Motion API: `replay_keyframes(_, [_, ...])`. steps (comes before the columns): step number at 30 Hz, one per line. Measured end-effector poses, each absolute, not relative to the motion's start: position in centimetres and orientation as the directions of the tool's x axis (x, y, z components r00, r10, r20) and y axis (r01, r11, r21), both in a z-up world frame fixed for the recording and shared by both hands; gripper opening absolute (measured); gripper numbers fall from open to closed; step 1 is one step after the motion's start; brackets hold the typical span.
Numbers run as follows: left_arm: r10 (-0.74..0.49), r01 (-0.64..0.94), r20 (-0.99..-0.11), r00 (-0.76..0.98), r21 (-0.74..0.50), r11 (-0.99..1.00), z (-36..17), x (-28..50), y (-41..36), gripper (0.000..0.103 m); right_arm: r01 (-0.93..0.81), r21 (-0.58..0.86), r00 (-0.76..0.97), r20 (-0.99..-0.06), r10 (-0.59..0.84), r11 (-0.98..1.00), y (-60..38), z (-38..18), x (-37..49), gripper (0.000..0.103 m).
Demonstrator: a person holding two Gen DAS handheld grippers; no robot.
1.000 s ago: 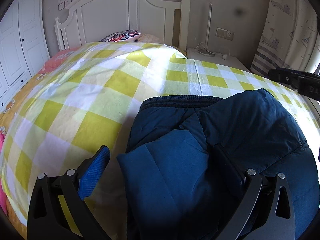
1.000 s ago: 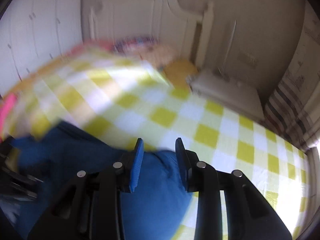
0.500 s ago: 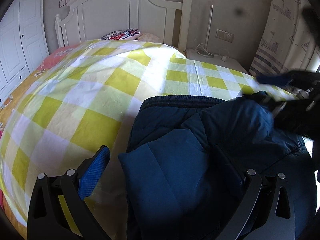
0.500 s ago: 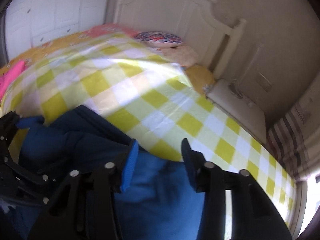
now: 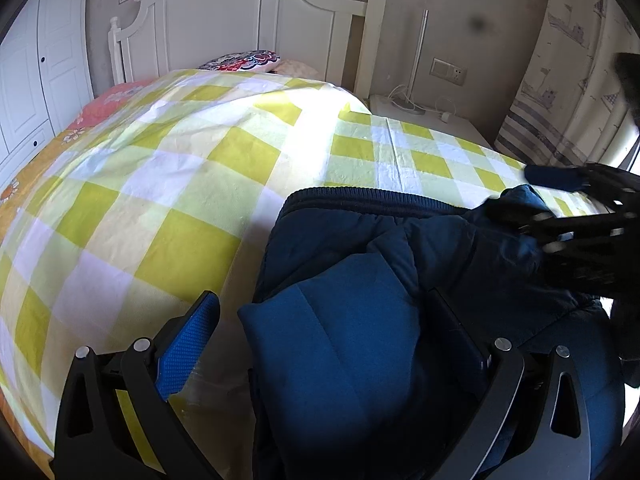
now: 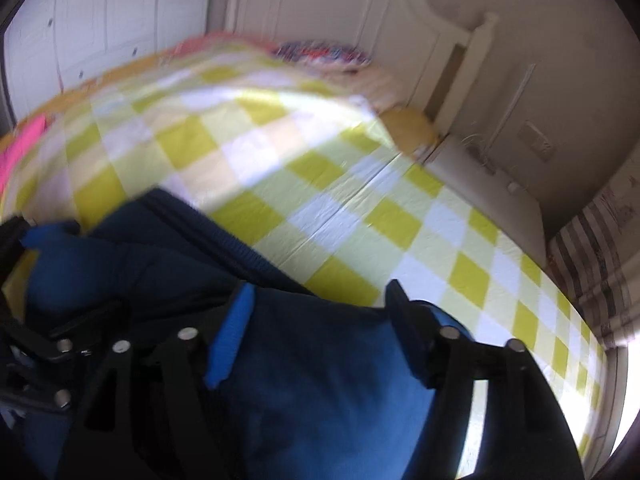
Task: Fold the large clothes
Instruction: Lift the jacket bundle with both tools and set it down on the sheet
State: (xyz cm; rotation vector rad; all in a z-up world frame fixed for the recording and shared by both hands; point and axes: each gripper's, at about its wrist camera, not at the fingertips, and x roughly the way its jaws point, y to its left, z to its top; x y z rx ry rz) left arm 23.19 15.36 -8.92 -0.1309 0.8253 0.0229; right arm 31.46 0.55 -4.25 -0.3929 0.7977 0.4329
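From my left camera, the navy padded jacket [image 5: 400, 280] lies bunched on the bed's yellow checked sheet [image 5: 160, 200], filling the frame from 3 to 6 o'clock. My left hand-held gripper [image 5: 320, 328] stands wide, jaws spread either side of a folded blue flap, pads not pressing it. My right hand-held gripper [image 6: 320, 320] sits over the jacket's edge at 6 o'clock in its own view, jaws opening, fabric beneath them but not pinched. The headboard [image 5: 248, 24] stands at 12 o'clock.

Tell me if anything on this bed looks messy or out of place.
The dark blue padded jacket lies bunched and only partly folded on the yellow checked bedsheet, with one corner flopped loosely over. Nothing looks spilled or damaged.
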Motion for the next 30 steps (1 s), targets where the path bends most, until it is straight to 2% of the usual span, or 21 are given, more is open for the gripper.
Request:
replay_keyframes(4, [-0.083,-0.045,-0.742,0.666,-0.151,0.987,-8.8,23.0,15.9,0.099,-0.488,-0.108,0.590,-0.772,0.236,0.866,-1.9,-4.3,29.7,0.074])
replay_keyframes(6, [-0.203,-0.008,-0.737,0.644,-0.272,0.962,-8.5,21.8,17.9,0.099,-0.491,0.011,0.548,-0.774,0.318,0.871,-4.1,-4.3,27.8,0.078])
replay_keyframes(8, [-0.335,0.037,-0.710,0.619,-0.400,0.916,-8.6,20.1,19.9,0.099,-0.491,0.118,0.526,-0.750,0.401,0.863,-6.8,-4.2,25.2,0.090])
replay_keyframes(11, [-0.508,0.130,-0.674,0.536,-0.528,0.839,-9.6,17.7,21.6,0.099,-0.449,0.366,0.421,-0.719,0.554,0.815,-11.4,-5.6,21.6,0.100])
replay_keyframes(14, [-0.675,0.178,-0.629,0.386,-0.667,0.723,-12.7,15.9,21.7,0.099,-0.441,0.511,0.303,-0.690,0.658,0.738,-13.0,-7.7,19.2,0.101])
replay_keyframes(16, [-0.697,0.213,-0.588,0.411,-0.681,0.701,-13.2,14.8,21.8,0.099,-0.452,0.549,0.277,-0.662,0.696,0.703,-13.4,-8.8,17.6,0.101])
replay_keyframes(21, [-0.736,0.202,-0.574,0.359,-0.722,0.662,-13.3,15.9,20.0,0.098,-0.450,0.588,0.273,-0.626,0.730,0.673,-13.7,-9.8,17.5,0.101])
replay_keyframes(22, [-0.750,0.201,-0.563,0.348,-0.736,0.646,-13.4,16.3,19.5,0.096,-0.460,0.576,0.289,-0.622,0.728,0.676,-13.6,-9.7,17.2,0.095])
replay_keyframes(23, [-0.750,0.206,-0.563,0.347,-0.735,0.646,-13.3,16.5,19.0,0.091,-0.477,0.552,0.328,-0.611,0.721,0.684,-13.8,-9.5,16.7,0.083])
replay_keyframes(24, [-0.750,0.214,-0.555,0.361,-0.733,0.645,-12.9,16.4,18.6,0.087,-0.484,0.533,0.364,-0.598,0.714,0.694,-14.2,-9.2,16.0,0.078])
replay_keyframes(25, [-0.748,0.225,-0.545,0.379,-0.730,0.646,-12.5,16.2,18.1,0.078,-0.486,0.514,0.406,-0.583,0.704,0.706,-14.5,-9.1,15.5,0.071])
replay_keyframes(28, [-0.722,0.269,-0.540,0.432,-0.687,0.675,-10.7,16.7,16.1,0.066,-0.481,0.437,0.517,-0.558,0.649,0.760,-15.6,-8.2,14.9,0.061])
replay_keyframes(30, [-0.722,0.290,-0.524,0.453,-0.679,0.675,-9.8,18.3,14.6,0.061,-0.474,0.370,0.576,-0.556,0.599,0.799,-16.4,-6.9,15.5,0.058])
